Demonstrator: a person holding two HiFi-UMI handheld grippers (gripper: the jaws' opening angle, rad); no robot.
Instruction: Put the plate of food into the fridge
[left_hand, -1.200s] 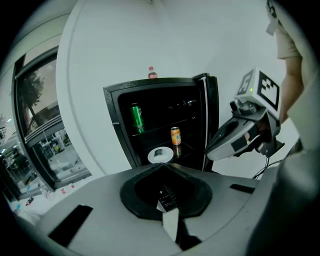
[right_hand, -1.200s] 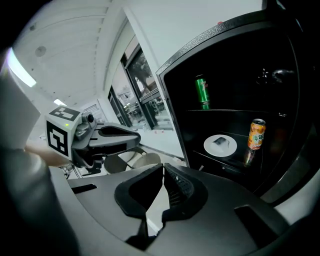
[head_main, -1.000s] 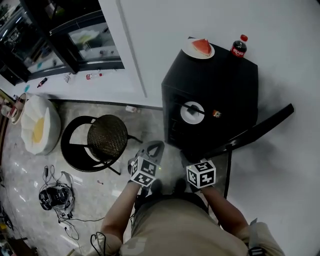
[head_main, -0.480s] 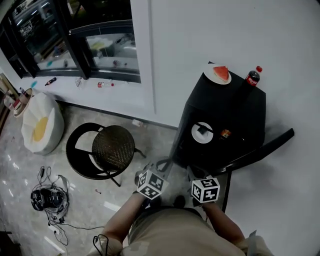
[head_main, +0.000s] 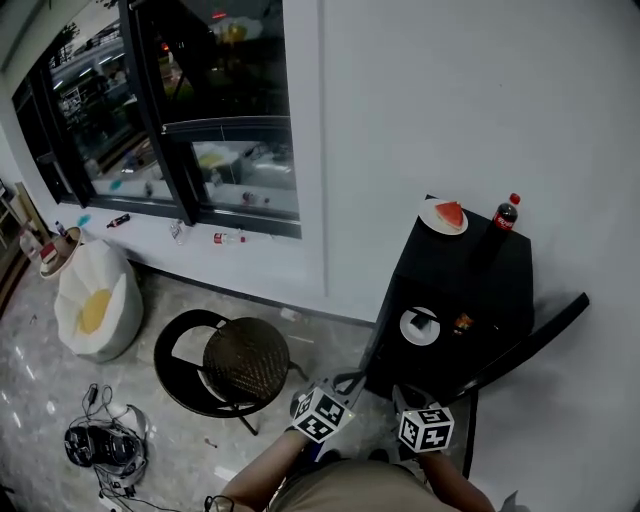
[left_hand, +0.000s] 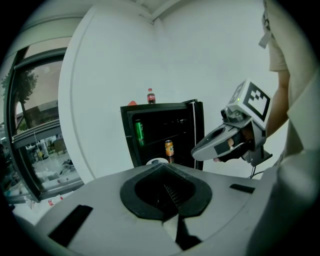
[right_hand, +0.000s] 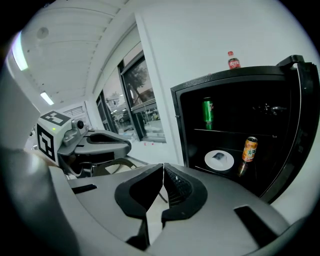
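Marble floor (head_main: 60, 400) spreads under you, and low in the head view your two tongs sit side by side, close to your body. Your left tongs (left_hand: 164, 172) are fully closed with nothing in them. Your right tongs (right_hand: 163, 172) are closed too, pads meeting at the tips and holding nothing (only a sliver of gap shows lower down the seam). Just beyond, to the left, stands a round black chair (head_main: 245, 360). Ahead of both tips and well apart from them, the black fridge (head_main: 480, 270) stands with its door (head_main: 530, 335) swung open. On a shelf inside lies a white plate (head_main: 420, 326) carrying a small dark item, with an orange can (head_main: 462, 323) beside it and a green can (right_hand: 208, 113) on the shelf above. Farther still, on the fridge's top, a plate with a red slice (head_main: 443, 216) sits next to a cola bottle (head_main: 505, 213), against the white wall (head_main: 450, 100).
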